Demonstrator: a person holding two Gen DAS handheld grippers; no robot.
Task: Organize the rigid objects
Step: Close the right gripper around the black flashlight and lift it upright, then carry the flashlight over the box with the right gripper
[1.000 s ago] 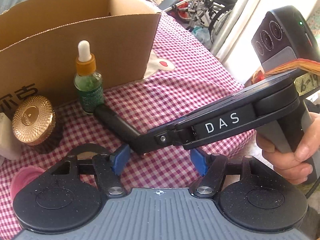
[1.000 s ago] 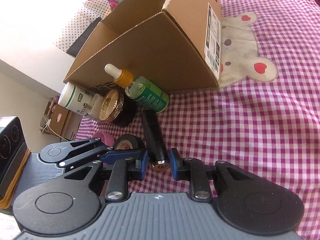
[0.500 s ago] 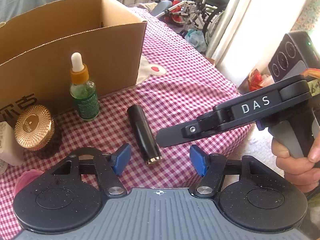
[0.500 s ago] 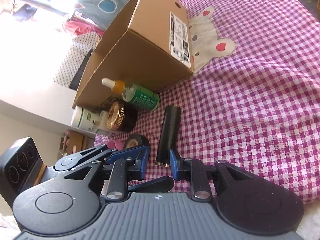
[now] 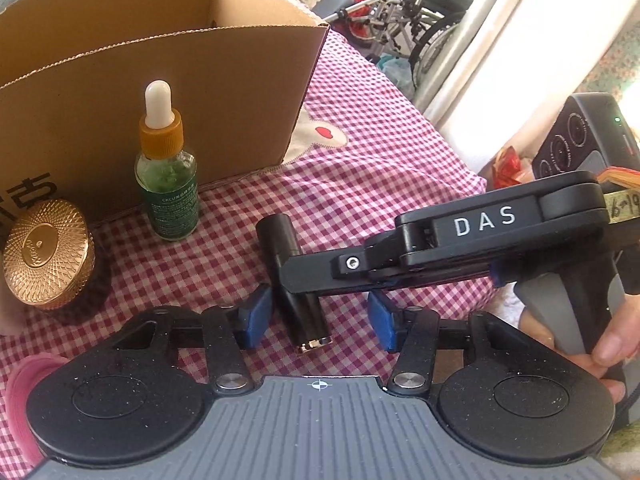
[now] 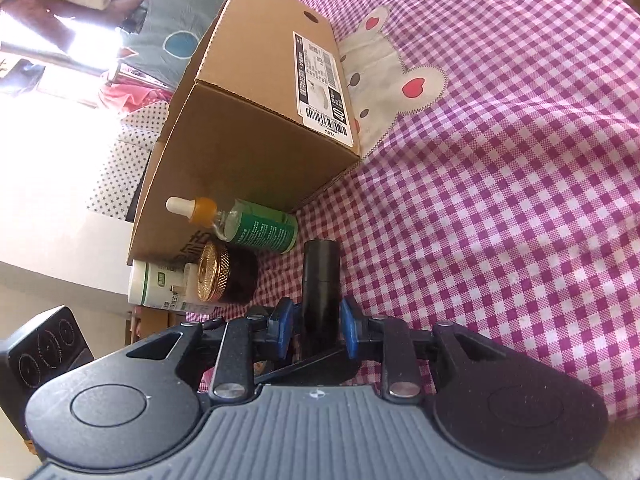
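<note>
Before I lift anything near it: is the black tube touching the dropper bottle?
Apart. In the left wrist view, checked cloth shows between the black tube and the dropper bottle.

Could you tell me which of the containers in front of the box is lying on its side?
The black tube lies flat on the checked cloth; the dropper bottle and gold-lidded jar stand upright beside the cardboard box.

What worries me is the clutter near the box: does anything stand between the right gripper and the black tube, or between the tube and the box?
Nothing visible: the right gripper straddles the black tube. Toward the cardboard box, the dropper bottle stands beside the path; only the box wall needs clearing.
</note>
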